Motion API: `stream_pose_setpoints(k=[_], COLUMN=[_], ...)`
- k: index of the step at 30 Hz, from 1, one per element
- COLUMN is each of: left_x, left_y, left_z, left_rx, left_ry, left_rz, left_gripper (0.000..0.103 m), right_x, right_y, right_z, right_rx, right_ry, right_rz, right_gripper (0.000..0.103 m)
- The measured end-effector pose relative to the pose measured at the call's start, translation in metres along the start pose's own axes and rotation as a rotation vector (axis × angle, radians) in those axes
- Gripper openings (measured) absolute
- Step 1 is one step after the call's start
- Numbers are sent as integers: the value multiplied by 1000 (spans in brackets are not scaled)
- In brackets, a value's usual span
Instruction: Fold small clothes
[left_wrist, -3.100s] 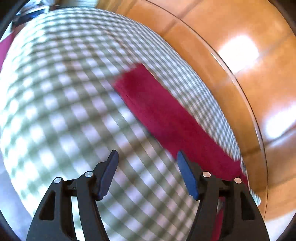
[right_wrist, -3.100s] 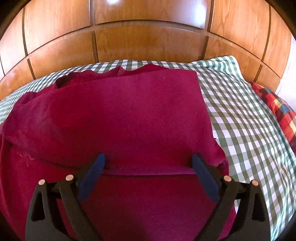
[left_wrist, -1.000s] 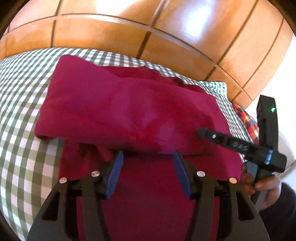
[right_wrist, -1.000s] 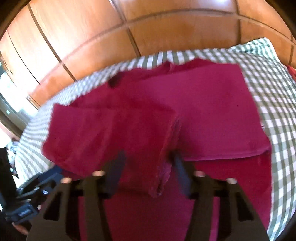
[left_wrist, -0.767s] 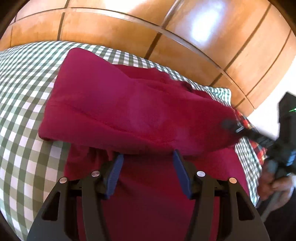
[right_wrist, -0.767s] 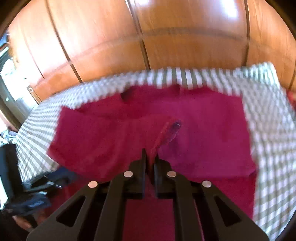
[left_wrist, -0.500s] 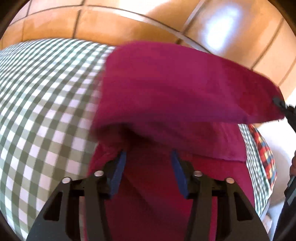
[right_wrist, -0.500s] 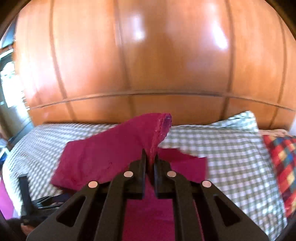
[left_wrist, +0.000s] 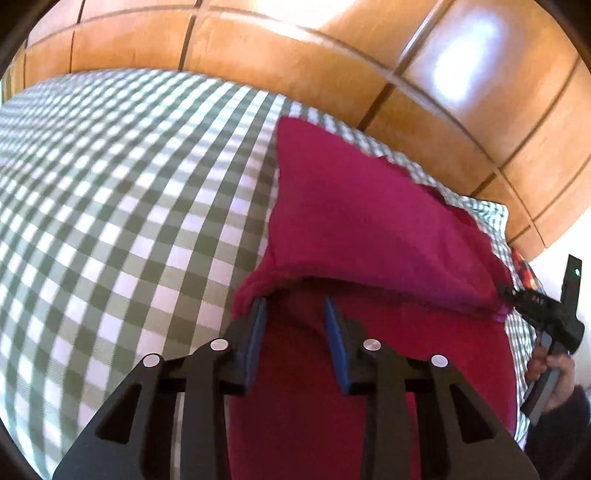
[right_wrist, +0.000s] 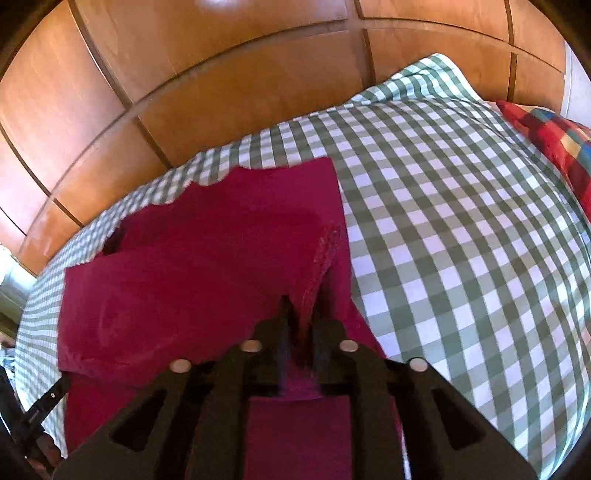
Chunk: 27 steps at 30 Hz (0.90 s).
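Observation:
A dark red garment (left_wrist: 369, 221) lies on the green-and-white checked bed cover (left_wrist: 129, 221). Its upper layer is a flap folded across it, sagging between the two grippers. My left gripper (left_wrist: 295, 314) sits at the flap's left fold, which drapes over the left fingertip; the closing jaws show a clear gap and press on nothing. In the right wrist view the flap's hemmed edge (right_wrist: 325, 251) runs down between the fingers of my right gripper (right_wrist: 303, 325). Those jaws are opening, with cloth loose between them. The right gripper (left_wrist: 517, 295) also shows at the flap's far corner.
Glossy wooden panels (right_wrist: 221, 74) rise right behind the bed. A red, blue and yellow checked pillow (right_wrist: 554, 140) lies at the far right. A hand (left_wrist: 554, 373) grips the right tool's handle. The left tool's finger (right_wrist: 48, 398) pokes in at the lower left.
The right gripper shut on the flap's edge, lifted it and carried it to the right across the garment; its jaws now stand apart. The left jaws have narrowed at the fold.

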<state>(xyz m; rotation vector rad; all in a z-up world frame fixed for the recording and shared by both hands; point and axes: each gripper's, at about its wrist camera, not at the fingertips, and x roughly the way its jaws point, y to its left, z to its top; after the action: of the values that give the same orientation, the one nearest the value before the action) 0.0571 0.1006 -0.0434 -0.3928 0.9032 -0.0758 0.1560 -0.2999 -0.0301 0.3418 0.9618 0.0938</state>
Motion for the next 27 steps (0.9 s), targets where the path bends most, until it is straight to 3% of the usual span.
stream_pose_setpoints(k=[2,8,11,12,14,16,19,21,24,25,26,27], left_x=[-15,-31,-15,-7,9,24,27,22,2,-3,-6,-8], left_y=[-6,-30,-45,-47,-47,-42,-37,-38,-38,-41,-45,-51], left_z=[2,13,21,23,25,23,13,8,14,19,24,29], left_rx=[25,98,124,131,135,127,131,139,114,115,127,147], left_ry=[-36,-115,-106,-95,-58,-3,29,43,-21,-42,-62,-82], left_rz=[-31,-39,-15,2,47,86,89,84,29,22,22,35], left_gripper=[32,32,32,33,34,34,34,34,34,34,34,34], right_x=[-16,-31,-13,-7,-6,-18,-15,-21,-39,-41,-40,-38], right_y=[-3,-10,-2,1,2,-8,-21,-27,-24,-17,-8,-1], right_z=[4,-6,-19,-20,-20,-14,-12,-13,-11,-8,-6,-4], right_rx=[1,35,20,4,-17,22,5,-12,-11,-26,-50,-76], right_ry=[-37,-3,52,68,52,9,51,34,-44,-59,-68,-77], right_rz=[-7,98,68,41,-12,-18,-121,-124,-35,3,20,30], right_gripper=[40,41,41,37,5,3,3,7,8,15,35,45])
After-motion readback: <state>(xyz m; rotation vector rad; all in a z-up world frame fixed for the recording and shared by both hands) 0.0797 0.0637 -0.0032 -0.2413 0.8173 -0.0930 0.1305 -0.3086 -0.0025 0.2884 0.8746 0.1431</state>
